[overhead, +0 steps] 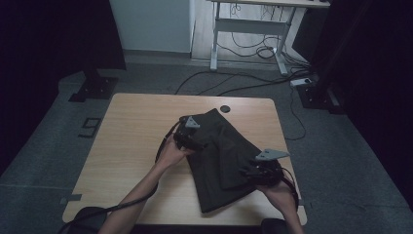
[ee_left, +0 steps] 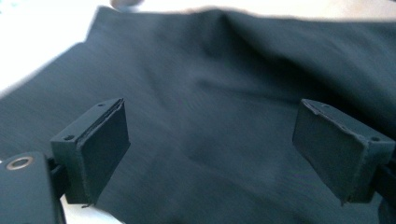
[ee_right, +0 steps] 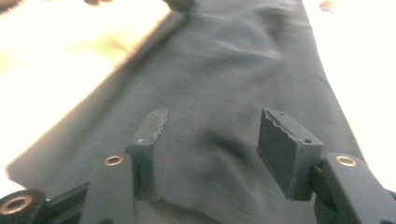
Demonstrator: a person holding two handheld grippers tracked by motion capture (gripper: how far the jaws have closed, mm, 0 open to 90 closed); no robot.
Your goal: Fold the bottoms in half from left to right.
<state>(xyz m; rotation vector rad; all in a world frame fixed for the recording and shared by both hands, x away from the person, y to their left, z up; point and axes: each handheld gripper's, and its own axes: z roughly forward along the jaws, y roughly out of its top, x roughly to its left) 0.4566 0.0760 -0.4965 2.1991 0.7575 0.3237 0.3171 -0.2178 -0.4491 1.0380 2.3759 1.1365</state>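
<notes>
Folded cloth (overhead: 221,161) on the table (overhead: 131,141), left tool (overhead: 192,141) at its left edge, right tool (overhead: 251,171) at its right.

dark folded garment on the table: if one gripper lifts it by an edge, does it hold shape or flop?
Probably flops: the dark garment lies in soft folds and shows creases in the left gripper view. Its folded layers would likely slide apart and unfold when lifted. Pushed, it would probably bunch up on the wooden table rather than slide whole.

1. The place looks like a lab or a recording room in an office, though the dim light leaves this unsure.
2. A wooden table (overhead: 136,146) stands on grey carpet (overhead: 341,161).
3. Loose cables (overhead: 243,85) and a power strip (overhead: 301,81) lie near a desk frame (overhead: 248,24).
4. Dark screens (overhead: 48,39) close off the sides.
</notes>
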